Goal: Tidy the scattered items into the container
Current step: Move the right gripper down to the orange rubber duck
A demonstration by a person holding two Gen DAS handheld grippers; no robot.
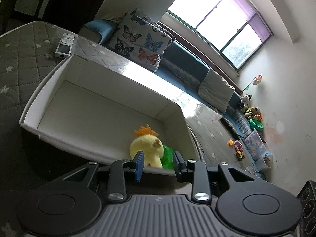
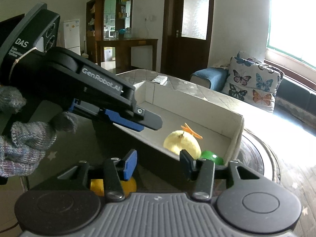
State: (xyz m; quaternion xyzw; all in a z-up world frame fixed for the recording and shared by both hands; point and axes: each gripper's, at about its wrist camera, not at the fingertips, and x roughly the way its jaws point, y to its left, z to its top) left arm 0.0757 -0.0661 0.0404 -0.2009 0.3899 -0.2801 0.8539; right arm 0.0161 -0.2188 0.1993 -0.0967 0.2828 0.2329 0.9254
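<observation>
A white cardboard box (image 1: 110, 90) stands on the grey star-quilted surface. Inside it, at its near right end, lie a yellow plush chick with an orange tuft (image 1: 147, 148) and a green toy (image 1: 167, 158). My left gripper (image 1: 159, 165) is open and empty, just above the box's near wall, apart from the chick. In the right wrist view the box (image 2: 197, 106), the chick (image 2: 182, 141) and the green toy (image 2: 211, 155) show too. My right gripper (image 2: 158, 163) is open and empty in front of the box. A yellow object (image 2: 130, 184) lies below its left finger. The left gripper (image 2: 136, 118) hangs over the box's left part.
A white remote (image 1: 64, 45) lies on the quilted surface behind the box. A butterfly pillow (image 1: 138, 41) and sofa cushions stand at the back. Small toys (image 1: 238, 148) and plastic bins (image 1: 256, 146) lie far right. A round dark table edge (image 2: 254, 158) is right of the box.
</observation>
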